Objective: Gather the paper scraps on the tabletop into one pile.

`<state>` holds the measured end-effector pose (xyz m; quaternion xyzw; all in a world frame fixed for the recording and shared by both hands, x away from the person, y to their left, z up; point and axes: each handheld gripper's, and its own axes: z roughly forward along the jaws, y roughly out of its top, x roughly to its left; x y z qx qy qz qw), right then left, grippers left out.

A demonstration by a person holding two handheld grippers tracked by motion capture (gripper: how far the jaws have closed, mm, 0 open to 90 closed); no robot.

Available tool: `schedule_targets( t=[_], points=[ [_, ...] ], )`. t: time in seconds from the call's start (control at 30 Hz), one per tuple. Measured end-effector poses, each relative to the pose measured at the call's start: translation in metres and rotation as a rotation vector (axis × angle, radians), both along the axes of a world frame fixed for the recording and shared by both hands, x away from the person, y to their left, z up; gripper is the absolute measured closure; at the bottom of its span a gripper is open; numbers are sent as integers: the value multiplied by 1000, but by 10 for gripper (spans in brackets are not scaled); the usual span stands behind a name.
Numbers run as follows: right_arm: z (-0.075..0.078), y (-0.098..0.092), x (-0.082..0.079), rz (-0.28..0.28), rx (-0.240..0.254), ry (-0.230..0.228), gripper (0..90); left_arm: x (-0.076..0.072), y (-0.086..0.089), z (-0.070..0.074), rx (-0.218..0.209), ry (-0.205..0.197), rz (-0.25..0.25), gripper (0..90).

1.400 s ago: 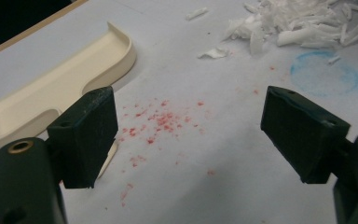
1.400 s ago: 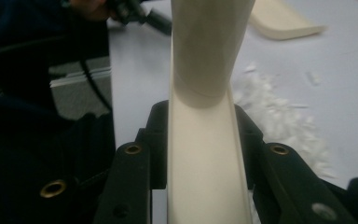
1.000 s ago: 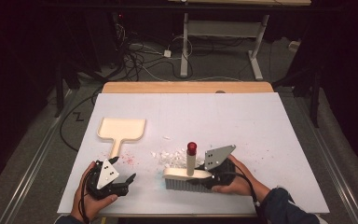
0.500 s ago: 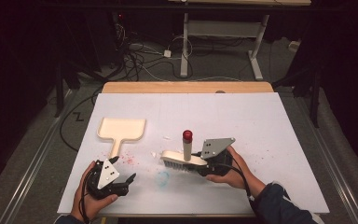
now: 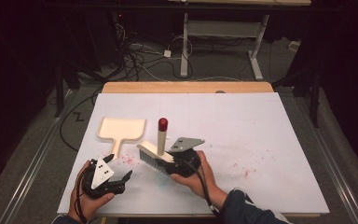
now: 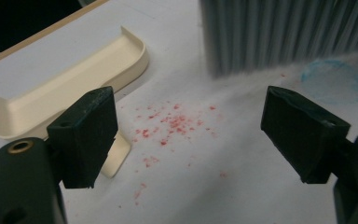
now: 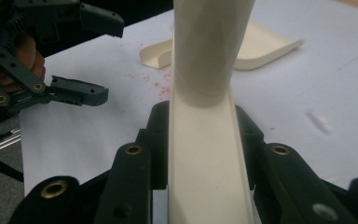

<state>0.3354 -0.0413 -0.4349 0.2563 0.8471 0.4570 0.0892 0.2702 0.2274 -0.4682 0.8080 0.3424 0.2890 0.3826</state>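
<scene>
While my left gripper waits at seven o'clock on the white table, its jaws stand wide apart with nothing between them, aimed at the scatter of red crumbs. Just past them, at eleven o'clock from that gripper, lies the cream dustpan: moulded plastic, smooth, a raised lip round three sides, a flat stub handle pointing back at me. I judge it light and a bit slippery; the handle is the place to pinch it.

Moving right, the hand brush sits at six o'clock on the sheet, bristles down beside the crumbs. My right gripper is clamped on its cream back, both pads pressed to the flat sides. The body looks stiff and light, the grey bristles soft and springy, so I'd expect them to splay under pressure. Its round post ends in a red knob.
</scene>
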Motion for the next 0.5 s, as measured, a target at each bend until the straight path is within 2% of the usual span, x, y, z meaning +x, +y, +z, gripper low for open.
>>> schedule_targets(
  t=[0.07, 0.13, 0.2, 0.23, 0.3, 0.37, 0.43, 0.5],
  points=[
    [-7, 13, -2, -13, -38, -4, 674, 0, -1, -1, 2, 4, -9, 177],
    [-8, 20, -2, -47, -51, -18, 674, -1, -2, -1, 3, 7, -19, 177],
    [-7, 20, 2, -78, -77, -46, 675, -1, -3, -2, 8, 8, -29, 177],
    [-6, 18, 3, -95, -82, -38, 674, -2, -3, -2, 10, 9, -33, 177],
    [-6, 9, 9, -130, -68, -3, 675, -2, -4, -2, 11, 13, -39, 177],
    [-3, -3, 14, -175, -69, 0, 675, -1, -5, -2, 18, 4, -46, 177],
    [-2, -16, 17, -203, -77, -4, 675, -2, -6, -3, 12, 16, -44, 177],
    [-2, -29, 18, -211, -67, 24, 675, -1, -7, -2, 24, 8, -55, 177]
  ],
)
